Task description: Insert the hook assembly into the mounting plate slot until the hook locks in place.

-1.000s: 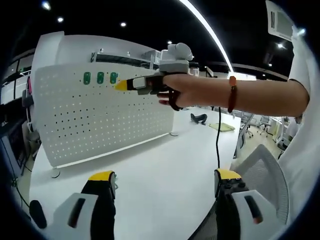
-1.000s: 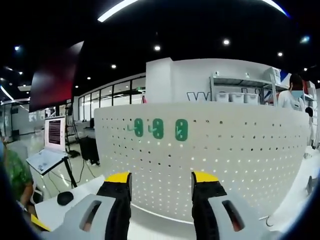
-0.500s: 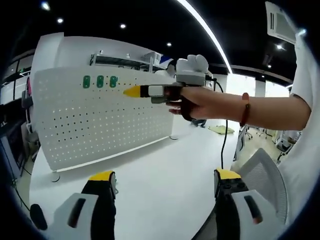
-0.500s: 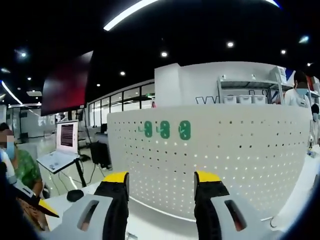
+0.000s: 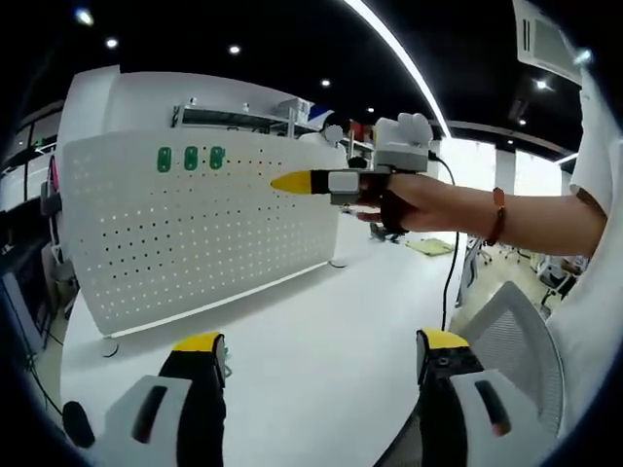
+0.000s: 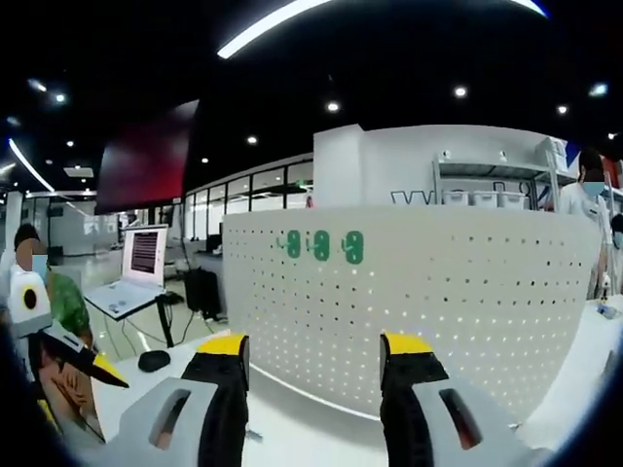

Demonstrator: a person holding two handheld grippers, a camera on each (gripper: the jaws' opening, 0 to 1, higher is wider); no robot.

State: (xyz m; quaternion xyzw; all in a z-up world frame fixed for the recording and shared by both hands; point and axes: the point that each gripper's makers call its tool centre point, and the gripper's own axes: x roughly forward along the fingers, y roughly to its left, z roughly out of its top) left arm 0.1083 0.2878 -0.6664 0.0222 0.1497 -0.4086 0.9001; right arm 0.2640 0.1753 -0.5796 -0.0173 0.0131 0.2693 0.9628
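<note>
A white pegboard mounting plate (image 5: 195, 229) stands upright on the white table (image 5: 321, 321). Three green hook pieces (image 5: 191, 158) sit side by side in its top row of holes. In the right gripper view the same plate (image 6: 428, 302) faces me with the green hooks (image 6: 320, 244) at its upper left. My right gripper (image 6: 315, 345) is open and empty, held in the air short of the plate. A hand holds it, with its yellow tip (image 5: 289, 182) pointing at the plate's right part. My left gripper (image 5: 321, 342) is open and empty, low over the table.
A mesh chair back (image 5: 511, 331) rises at the table's right edge. A laptop on a stand (image 6: 136, 277) and a mouse (image 6: 153, 361) lie left of the plate. My left gripper's yellow-tipped jaw (image 6: 97, 368) shows at the far left. A person (image 6: 589, 195) stands behind the plate.
The hand has drawn my right gripper back from the plate, to the right in the left gripper view. The plate looks farther off in the right gripper view. Both stay open.
</note>
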